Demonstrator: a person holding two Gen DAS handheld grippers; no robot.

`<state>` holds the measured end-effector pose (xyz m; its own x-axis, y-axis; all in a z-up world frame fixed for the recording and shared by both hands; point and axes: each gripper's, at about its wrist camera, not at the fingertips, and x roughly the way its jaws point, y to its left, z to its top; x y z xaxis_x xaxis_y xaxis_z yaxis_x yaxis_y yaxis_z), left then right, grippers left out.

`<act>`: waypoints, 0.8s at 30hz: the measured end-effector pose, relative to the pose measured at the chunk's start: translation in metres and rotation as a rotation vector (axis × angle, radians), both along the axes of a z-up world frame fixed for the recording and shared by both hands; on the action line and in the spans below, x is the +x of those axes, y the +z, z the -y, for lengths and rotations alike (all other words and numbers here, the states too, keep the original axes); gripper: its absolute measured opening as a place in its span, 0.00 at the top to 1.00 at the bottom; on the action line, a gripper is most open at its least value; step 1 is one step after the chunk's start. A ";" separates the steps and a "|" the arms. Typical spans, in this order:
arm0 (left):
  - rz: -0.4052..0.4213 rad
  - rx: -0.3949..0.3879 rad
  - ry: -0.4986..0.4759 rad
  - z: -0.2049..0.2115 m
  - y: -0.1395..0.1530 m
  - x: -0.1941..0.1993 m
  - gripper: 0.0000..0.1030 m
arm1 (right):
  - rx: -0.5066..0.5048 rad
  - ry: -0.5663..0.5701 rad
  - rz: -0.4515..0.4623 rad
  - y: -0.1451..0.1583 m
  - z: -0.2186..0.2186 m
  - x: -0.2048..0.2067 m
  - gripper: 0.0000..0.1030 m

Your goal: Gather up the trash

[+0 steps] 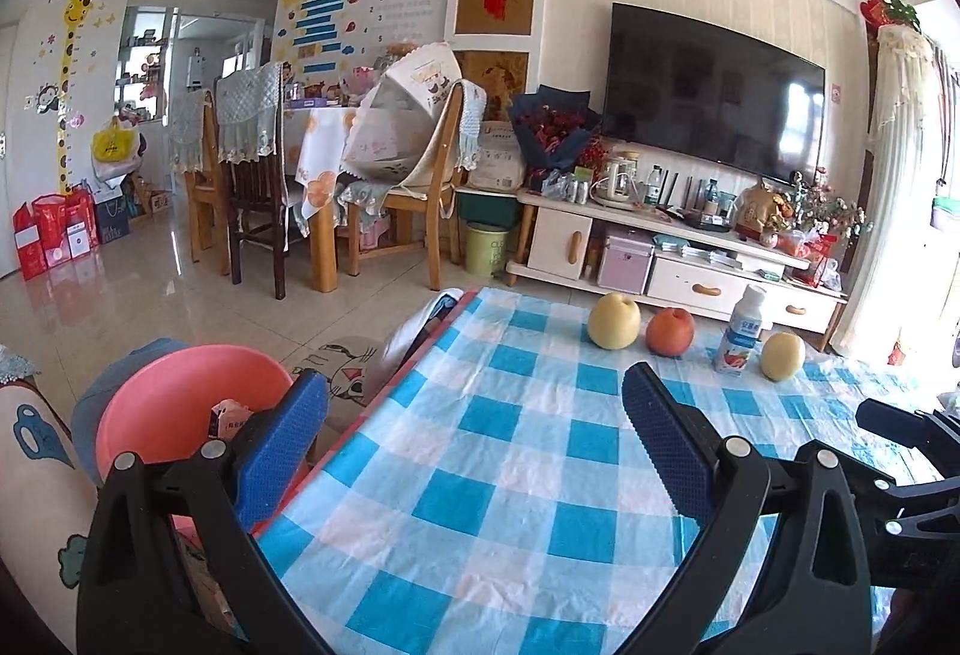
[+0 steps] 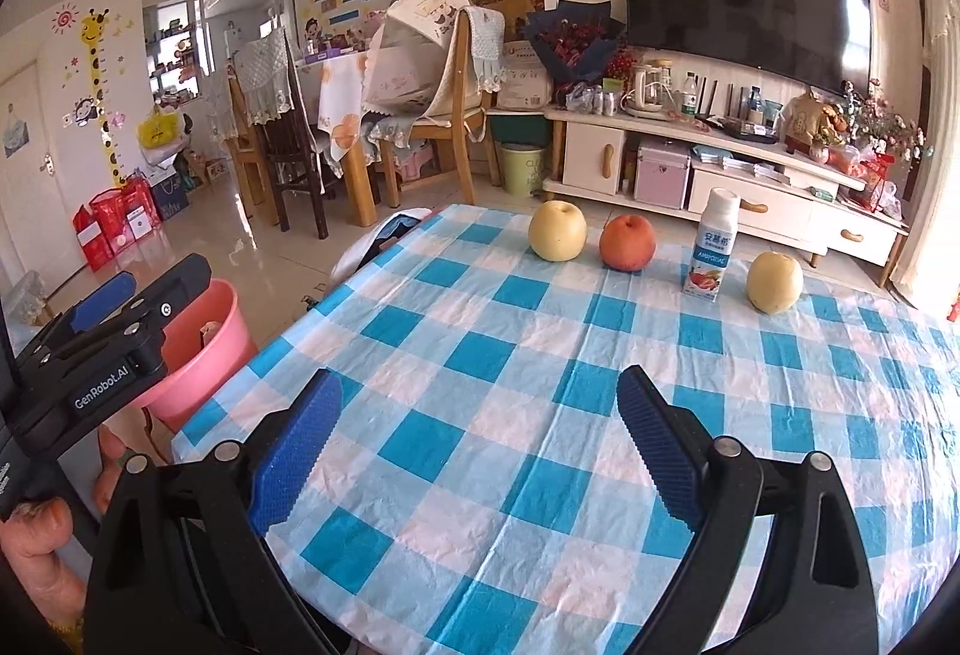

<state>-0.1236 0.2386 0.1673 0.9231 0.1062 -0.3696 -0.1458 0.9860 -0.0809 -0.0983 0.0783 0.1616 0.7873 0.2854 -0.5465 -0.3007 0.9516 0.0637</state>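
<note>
A pink bin [image 1: 174,403] stands on the floor at the table's left edge, with a small pink carton [image 1: 231,415] inside it; the same pink bin [image 2: 204,349] shows in the right wrist view. My left gripper [image 1: 474,415] is open and empty over the table's left edge. My right gripper [image 2: 480,409] hangs open and empty above the blue-checked tablecloth [image 2: 540,415]. At the table's far side stands a white yogurt bottle [image 2: 711,250] between a red apple [image 2: 627,242] and a yellow pear [image 2: 774,281]. Another yellow pear [image 2: 557,230] sits left of the apple.
A person's hand [image 2: 36,535] holds the left gripper's body [image 2: 102,349] at the lower left. Beyond the table are a TV stand [image 2: 690,156], a green bin [image 2: 522,169], chairs and a dining table [image 2: 336,114]. Tiled floor [image 1: 120,295] opens to the left.
</note>
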 end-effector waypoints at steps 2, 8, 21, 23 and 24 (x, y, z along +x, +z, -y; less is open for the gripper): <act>0.009 0.014 -0.011 0.010 0.004 -0.004 0.04 | 0.003 -0.005 0.008 0.002 0.005 -0.003 0.11; 0.006 0.052 -0.047 0.035 0.016 -0.012 0.04 | 0.024 -0.023 0.049 0.011 0.022 -0.013 0.11; 0.043 0.121 -0.041 0.070 0.040 -0.035 0.04 | 0.073 -0.062 0.103 0.024 0.055 -0.032 0.11; 0.052 0.126 -0.044 0.075 0.044 -0.038 0.04 | 0.080 -0.071 0.110 0.025 0.060 -0.035 0.11; 0.052 0.128 -0.047 0.078 0.046 -0.039 0.04 | 0.082 -0.075 0.114 0.026 0.062 -0.037 0.11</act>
